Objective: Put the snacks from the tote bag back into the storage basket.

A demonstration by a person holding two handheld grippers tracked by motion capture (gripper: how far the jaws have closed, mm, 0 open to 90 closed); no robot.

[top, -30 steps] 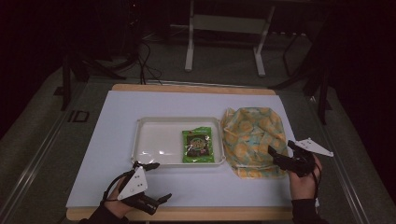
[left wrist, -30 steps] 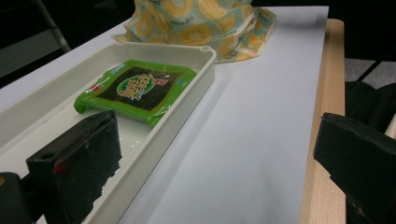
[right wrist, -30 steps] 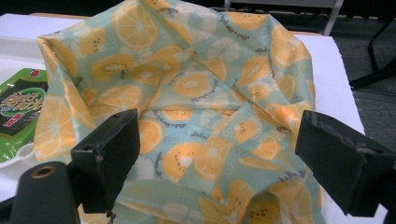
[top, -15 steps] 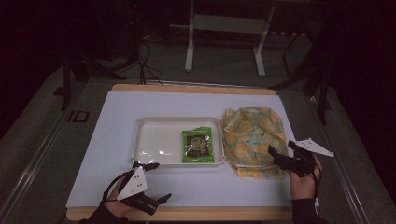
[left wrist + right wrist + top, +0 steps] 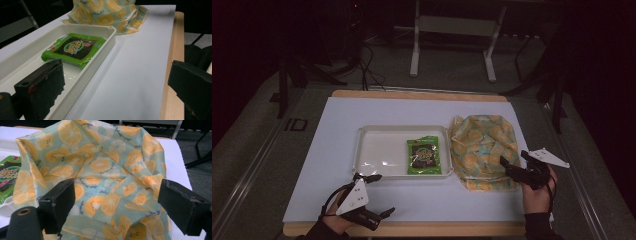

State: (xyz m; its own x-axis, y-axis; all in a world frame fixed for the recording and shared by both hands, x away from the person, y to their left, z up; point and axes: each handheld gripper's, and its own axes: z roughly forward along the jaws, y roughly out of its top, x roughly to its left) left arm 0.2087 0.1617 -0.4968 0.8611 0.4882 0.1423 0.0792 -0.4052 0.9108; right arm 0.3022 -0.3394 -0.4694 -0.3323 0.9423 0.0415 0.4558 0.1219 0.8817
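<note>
Toward the table's right edge lies the fruit-print bag (image 5: pixel 482 150), a slack cloth pouch patterned with orange and kiwi slices, its long axis running from the near edge toward the far one. We hold the right gripper (image 5: pixel 512 167) at the bag's near right corner, fingers spread apart and empty, with the cloth directly ahead of them and seemingly just short of contact. Beside the bag, touching its left side, sits the white tray (image 5: pixel 377 150), and a green snack packet (image 5: pixel 422 155) lies flat in the tray's right end. Our left gripper (image 5: pixel 377 197) waits by the near edge, fingers also apart, well off from the bag, so the right hand is plainly nearer.
</note>
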